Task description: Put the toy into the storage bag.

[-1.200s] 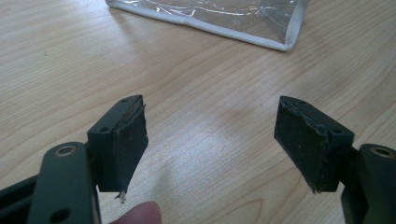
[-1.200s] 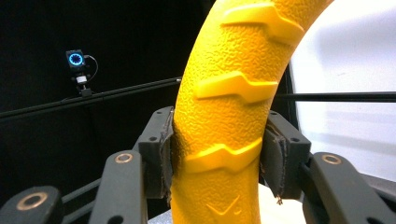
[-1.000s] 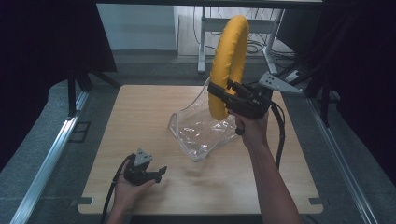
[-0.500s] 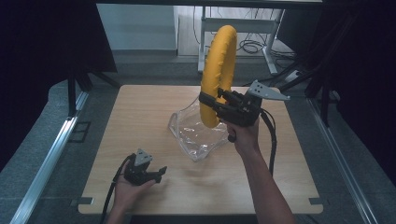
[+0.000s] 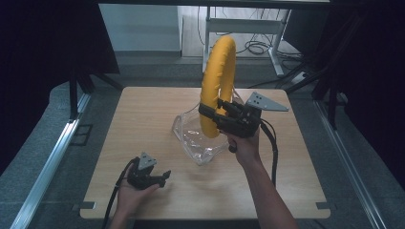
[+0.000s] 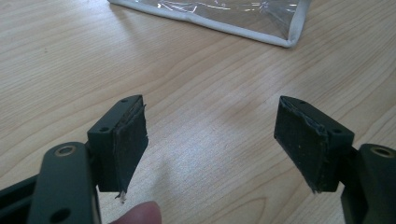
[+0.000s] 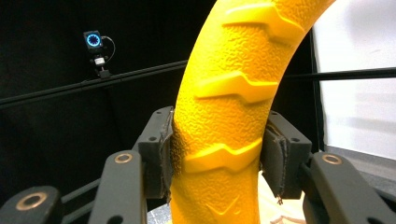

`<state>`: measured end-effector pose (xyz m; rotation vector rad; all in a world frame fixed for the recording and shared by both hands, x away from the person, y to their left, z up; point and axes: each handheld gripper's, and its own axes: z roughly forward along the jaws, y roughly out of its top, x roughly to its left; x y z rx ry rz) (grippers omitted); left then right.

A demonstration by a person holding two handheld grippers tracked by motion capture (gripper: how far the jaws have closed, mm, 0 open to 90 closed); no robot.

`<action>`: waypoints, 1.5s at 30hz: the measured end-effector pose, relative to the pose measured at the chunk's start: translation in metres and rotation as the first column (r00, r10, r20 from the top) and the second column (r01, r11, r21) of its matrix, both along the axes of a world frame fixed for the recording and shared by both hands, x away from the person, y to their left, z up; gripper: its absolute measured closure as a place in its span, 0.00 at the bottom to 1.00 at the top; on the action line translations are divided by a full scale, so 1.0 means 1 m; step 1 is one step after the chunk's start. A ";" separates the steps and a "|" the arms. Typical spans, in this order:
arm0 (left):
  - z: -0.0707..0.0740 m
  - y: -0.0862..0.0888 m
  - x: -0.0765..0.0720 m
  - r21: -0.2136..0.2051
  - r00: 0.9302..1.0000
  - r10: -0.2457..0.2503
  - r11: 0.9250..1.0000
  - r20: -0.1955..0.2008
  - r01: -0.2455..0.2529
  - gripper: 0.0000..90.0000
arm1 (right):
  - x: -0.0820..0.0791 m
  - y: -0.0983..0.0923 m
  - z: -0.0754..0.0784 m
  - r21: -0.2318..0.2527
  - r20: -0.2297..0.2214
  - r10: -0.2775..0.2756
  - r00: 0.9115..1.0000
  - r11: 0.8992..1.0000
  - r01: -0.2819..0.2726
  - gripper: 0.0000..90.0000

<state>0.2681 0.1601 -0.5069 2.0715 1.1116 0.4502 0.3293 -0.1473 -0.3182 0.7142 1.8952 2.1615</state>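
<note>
A yellow ring with raised tread ridges (image 5: 216, 81) stands upright above the table, its lower end inside the mouth of a clear plastic bag (image 5: 196, 138). My right gripper (image 5: 214, 113) is shut on the ring's lower part; in the right gripper view both pads press the yellow ring (image 7: 229, 130). The bag lies open in the middle of the wooden table (image 5: 143, 114). My left gripper (image 5: 165, 176) rests in a hand near the front left of the table, open, with bare wood between its pads (image 6: 130, 140). The bag's white-edged corner (image 6: 280, 35) lies ahead of it.
The table's front edge runs just below the left hand. A metal rail (image 5: 47, 162) borders the left side on the floor. Desk legs and cables (image 5: 258, 43) stand behind the table. Dark curtains hang at both sides.
My right gripper has carried the yellow ring down and to the left, bringing its lower end into the bag's mouth. The left gripper has stayed where it was.
</note>
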 end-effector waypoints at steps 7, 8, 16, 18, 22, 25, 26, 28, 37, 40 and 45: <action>0.000 0.000 0.000 0.000 1.000 -0.001 1.000 0.000 0.001 0.29 | 0.000 0.002 -0.010 0.005 -0.013 0.008 1.000 1.000 -0.008 0.55; 0.000 0.000 0.000 0.001 1.000 -0.002 1.000 0.000 0.002 0.29 | 0.000 0.002 -0.012 0.003 -0.016 0.009 1.000 1.000 -0.009 0.55; -0.001 0.000 0.000 0.004 1.000 -0.005 1.000 -0.003 0.005 0.29 | 0.001 0.003 -0.025 0.008 -0.032 0.008 0.999 1.000 -0.008 0.55; -0.001 0.000 0.000 0.004 1.000 -0.005 1.000 -0.002 0.005 0.29 | 0.001 0.003 -0.026 0.012 -0.039 0.008 0.999 1.000 -0.008 0.55; -0.001 0.000 0.000 0.003 1.000 -0.003 1.000 -0.001 0.003 0.29 | 0.001 0.004 -0.033 0.010 -0.048 0.004 0.999 1.000 -0.004 0.55; -0.001 -0.001 0.000 0.005 1.000 -0.004 1.000 -0.001 0.004 0.29 | 0.002 0.004 -0.037 0.006 -0.055 0.003 0.998 1.000 -0.002 0.55; -0.001 -0.001 0.000 0.007 1.000 -0.005 1.000 -0.004 0.005 0.29 | 0.002 0.004 -0.039 0.003 -0.061 0.003 0.998 1.000 -0.003 0.55; -0.002 -0.001 0.000 0.007 1.000 -0.006 1.000 -0.004 0.006 0.29 | 0.004 0.004 -0.043 0.002 -0.063 0.000 0.998 1.000 0.001 0.55; -0.002 -0.002 0.000 0.005 1.000 -0.005 1.000 -0.006 0.005 0.29 | 0.008 0.006 -0.052 0.010 -0.070 -0.010 0.997 1.000 0.011 0.55; -0.002 -0.002 0.000 0.007 1.000 -0.006 1.000 -0.005 0.006 0.29 | 0.009 0.007 -0.057 0.015 -0.075 -0.012 0.997 1.000 0.013 0.55; -0.002 -0.002 0.000 0.008 1.000 -0.006 1.000 -0.005 0.006 0.29 | 0.011 0.008 -0.063 0.024 -0.089 -0.012 0.996 1.000 0.014 0.55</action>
